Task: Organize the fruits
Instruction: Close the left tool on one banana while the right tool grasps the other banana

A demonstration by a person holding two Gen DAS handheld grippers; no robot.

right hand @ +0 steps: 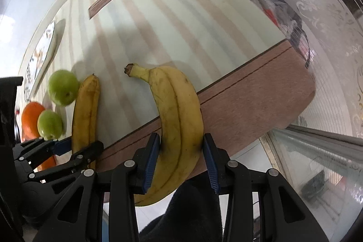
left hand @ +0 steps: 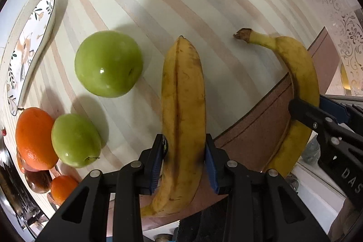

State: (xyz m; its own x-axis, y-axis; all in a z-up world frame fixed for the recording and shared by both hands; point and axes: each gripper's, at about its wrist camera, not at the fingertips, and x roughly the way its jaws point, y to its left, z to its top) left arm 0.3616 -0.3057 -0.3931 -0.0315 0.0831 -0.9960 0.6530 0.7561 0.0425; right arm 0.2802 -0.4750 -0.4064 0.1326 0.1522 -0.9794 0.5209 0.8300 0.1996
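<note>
My left gripper (left hand: 185,146) is shut on a spotted yellow banana (left hand: 183,106) whose tip points away over the striped mat (left hand: 181,4). My right gripper (right hand: 180,146) is shut on a second, curved banana (right hand: 179,110) with its stem toward the mat. In the left wrist view that banana (left hand: 301,88) and the right gripper (left hand: 322,115) show at the right. In the right wrist view the left gripper (right hand: 77,148) and its banana (right hand: 85,110) show at the left. Two green apples (left hand: 109,64) (left hand: 76,143) and an orange (left hand: 34,137) lie left of the bananas.
A patterned plate (left hand: 29,47) lies at the far left of the mat. A smaller orange (left hand: 63,188) and a dark brown fruit (left hand: 38,180) sit at the lower left. The mat's brown border (right hand: 249,92) runs along the table edge. Frosted patterned glass (right hand: 329,26) stands at the right.
</note>
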